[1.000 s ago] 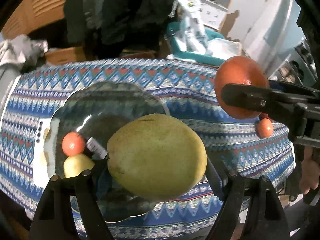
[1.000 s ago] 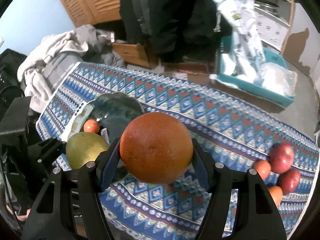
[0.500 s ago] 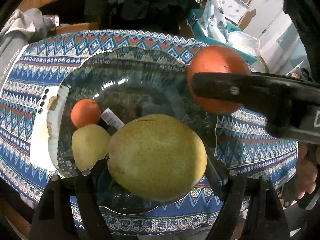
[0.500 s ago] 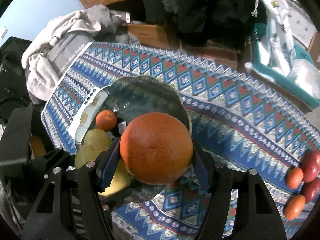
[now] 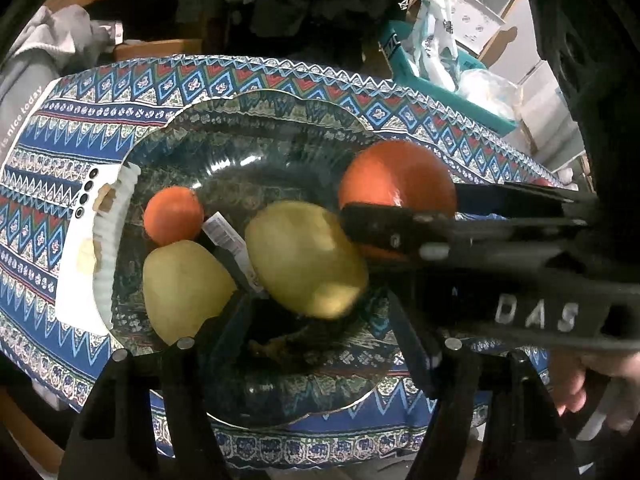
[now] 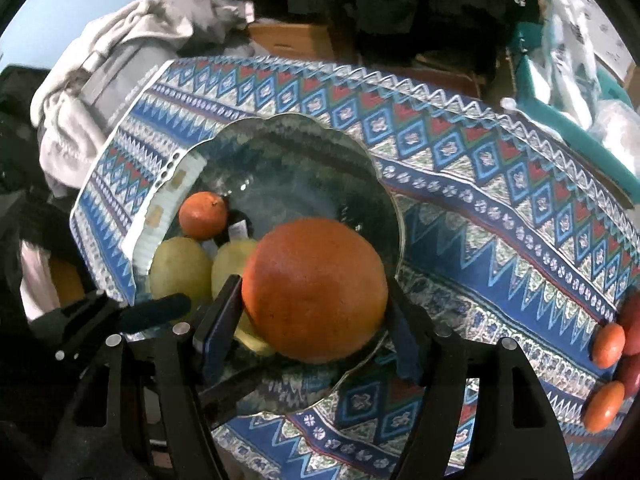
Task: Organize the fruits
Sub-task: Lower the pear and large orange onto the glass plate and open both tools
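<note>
Left wrist view: left gripper [image 5: 320, 340] released, jaws spread; the yellow-green mango [image 5: 306, 258] lies ahead of it in the glass bowl [image 5: 248, 120], long axis slanting upper-left to lower-right. Right gripper [image 6: 316, 324] grasps the large orange [image 6: 316, 288] over the bowl's near right side, beside the mango.

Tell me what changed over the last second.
Both grippers came in over the glass bowl. The left gripper opened and let go of the large yellow-green fruit, now lying in the bowl. The right gripper stays shut on the big orange. The small orange and small yellow fruit stayed put.
</note>
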Demonstrator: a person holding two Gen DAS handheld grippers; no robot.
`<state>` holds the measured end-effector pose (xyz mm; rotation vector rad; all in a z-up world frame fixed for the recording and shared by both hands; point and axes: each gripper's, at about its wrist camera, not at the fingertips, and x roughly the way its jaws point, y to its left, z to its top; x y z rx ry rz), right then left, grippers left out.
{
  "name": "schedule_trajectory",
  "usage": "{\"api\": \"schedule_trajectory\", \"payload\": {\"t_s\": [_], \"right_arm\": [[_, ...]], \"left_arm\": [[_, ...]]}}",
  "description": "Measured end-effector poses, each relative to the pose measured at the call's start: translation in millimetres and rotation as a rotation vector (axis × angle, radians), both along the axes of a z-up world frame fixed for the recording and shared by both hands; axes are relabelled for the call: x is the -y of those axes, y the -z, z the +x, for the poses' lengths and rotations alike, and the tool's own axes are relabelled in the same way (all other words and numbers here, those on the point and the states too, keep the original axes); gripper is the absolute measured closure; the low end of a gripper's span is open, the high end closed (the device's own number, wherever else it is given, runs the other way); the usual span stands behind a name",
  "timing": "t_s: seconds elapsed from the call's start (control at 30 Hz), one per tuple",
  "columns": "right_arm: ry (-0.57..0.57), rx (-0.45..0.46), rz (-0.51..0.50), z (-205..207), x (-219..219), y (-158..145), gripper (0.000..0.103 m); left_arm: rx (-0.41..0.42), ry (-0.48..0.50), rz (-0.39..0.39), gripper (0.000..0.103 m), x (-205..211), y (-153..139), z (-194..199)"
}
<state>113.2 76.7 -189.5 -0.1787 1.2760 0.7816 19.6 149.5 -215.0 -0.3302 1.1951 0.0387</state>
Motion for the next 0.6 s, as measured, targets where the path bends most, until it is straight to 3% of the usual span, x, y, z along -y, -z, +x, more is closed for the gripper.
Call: {"api": "schedule_trajectory", "payload": {"t_s": [0.3, 0.6], "right_arm": [[0.053, -0.002, 0.107, 6.8, 19.4, -25.1, 0.032], [0.06, 0.041, 0.135, -0.6, 29.6, -50.4, 0.032]], "left_arm": [[-0.017, -0.001, 0.007, 0.03, 2.9, -1.7, -0.7], [0.002, 0.014, 0.023, 0.029, 11.1, -10.9, -1.4]]}}
